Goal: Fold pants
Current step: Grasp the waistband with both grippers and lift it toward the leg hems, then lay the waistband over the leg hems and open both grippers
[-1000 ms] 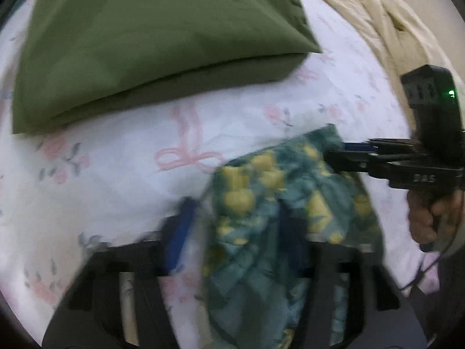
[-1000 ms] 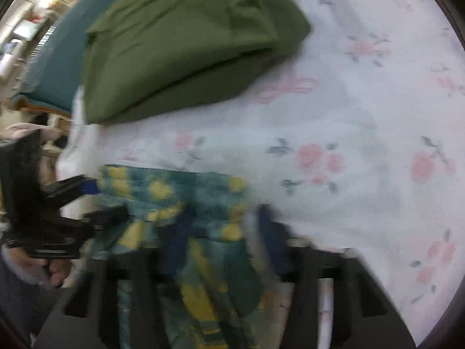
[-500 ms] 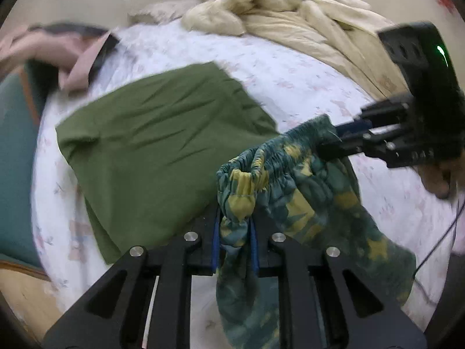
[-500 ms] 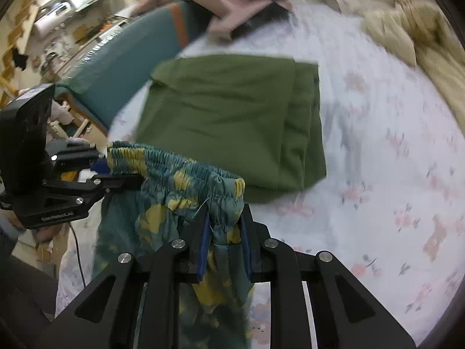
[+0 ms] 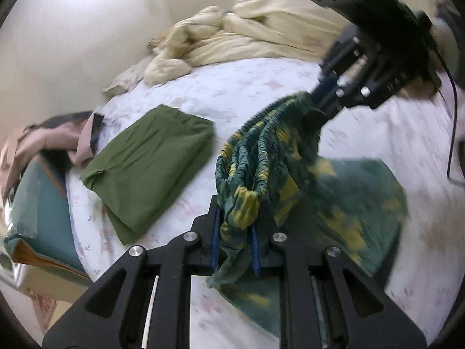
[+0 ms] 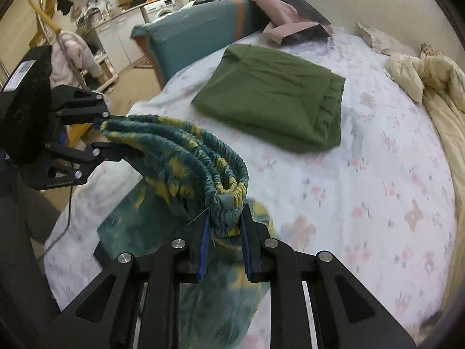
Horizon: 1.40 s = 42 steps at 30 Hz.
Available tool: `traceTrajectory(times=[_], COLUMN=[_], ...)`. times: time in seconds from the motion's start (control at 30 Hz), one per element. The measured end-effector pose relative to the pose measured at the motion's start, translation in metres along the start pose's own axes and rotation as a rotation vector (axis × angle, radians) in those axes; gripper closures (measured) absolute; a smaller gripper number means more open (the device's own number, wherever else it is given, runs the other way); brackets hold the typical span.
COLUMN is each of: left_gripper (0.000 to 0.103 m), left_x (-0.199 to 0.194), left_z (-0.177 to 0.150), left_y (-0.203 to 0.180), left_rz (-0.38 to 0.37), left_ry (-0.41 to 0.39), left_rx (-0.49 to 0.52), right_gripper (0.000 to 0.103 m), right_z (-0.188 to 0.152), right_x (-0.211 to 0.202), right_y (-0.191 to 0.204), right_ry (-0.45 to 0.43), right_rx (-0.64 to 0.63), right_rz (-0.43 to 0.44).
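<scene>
the left gripper (image 5: 234,242) is clamping one end of the pants (image 5: 261,157) waistband at 6 o'clock, above the flowered bed (image 5: 247,87); the right gripper (image 6: 223,250) is pinching the other end, the legs hanging onto the sheet.

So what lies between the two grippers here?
The pants' gathered elastic waistband spans from the left gripper to the right gripper, each clamped on one end; the legs hang down toward the floral sheet. Both wrist views show it.
</scene>
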<state>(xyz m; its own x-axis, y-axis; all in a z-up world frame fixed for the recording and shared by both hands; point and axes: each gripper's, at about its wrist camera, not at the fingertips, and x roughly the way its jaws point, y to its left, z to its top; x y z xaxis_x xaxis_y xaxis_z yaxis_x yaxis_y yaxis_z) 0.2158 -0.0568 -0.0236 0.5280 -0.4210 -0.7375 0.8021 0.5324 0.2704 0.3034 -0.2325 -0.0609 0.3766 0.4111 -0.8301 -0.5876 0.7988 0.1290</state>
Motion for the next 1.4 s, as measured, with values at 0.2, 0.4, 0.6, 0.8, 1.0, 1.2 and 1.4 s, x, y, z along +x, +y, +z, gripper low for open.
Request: traceTrajectory(times=[0.2,0.4,0.6,0.8,1.0,1.2,1.4], left_gripper=[0.085,0.080,0.068,0.064,0.065,0.056,0.053], left_x=[-0.008,0.003,0.004,-0.022,0.037,0.063,0.038], left_z=[-0.026,-0.049,-0.074,-0.044,-0.043,-0.075,-0.075], left_y=[-0.042,-0.079,-0.087,-0.038,-0.043,-0.074,-0.012], left_rz=[-0.105,-0.164,-0.347,-0.406,-0.271,-0.320,-0.236], left_ry=[0.105,0.234,0.470,0.260,0.381,0.589,0.491], left_rx=[0.003,0.066,0.031,-0.247,-0.463,-0.450,-0.666], right_gripper=[0.084,0.078,0.078,0.078,0.078,0.078,0.078], right_z=[-0.069,-0.111,-0.146,-0.118,-0.098,-0.131,-0.118], right_x=[-0.005,0.019,0.023,-0.016,0.032,0.072,0.023], right_y=[0.037,0.060,0.071,0.038,0.049,0.056,0.019], right_ry=[-0.010,0.108,0.301,0.061,0.115,0.374,0.182], right_rx=[0.071,0.092,0.053,0.231,0.242,0.255,0.390], right_rz=[0.000,0.011,0.067,0.006,0.024,0.105,0.110])
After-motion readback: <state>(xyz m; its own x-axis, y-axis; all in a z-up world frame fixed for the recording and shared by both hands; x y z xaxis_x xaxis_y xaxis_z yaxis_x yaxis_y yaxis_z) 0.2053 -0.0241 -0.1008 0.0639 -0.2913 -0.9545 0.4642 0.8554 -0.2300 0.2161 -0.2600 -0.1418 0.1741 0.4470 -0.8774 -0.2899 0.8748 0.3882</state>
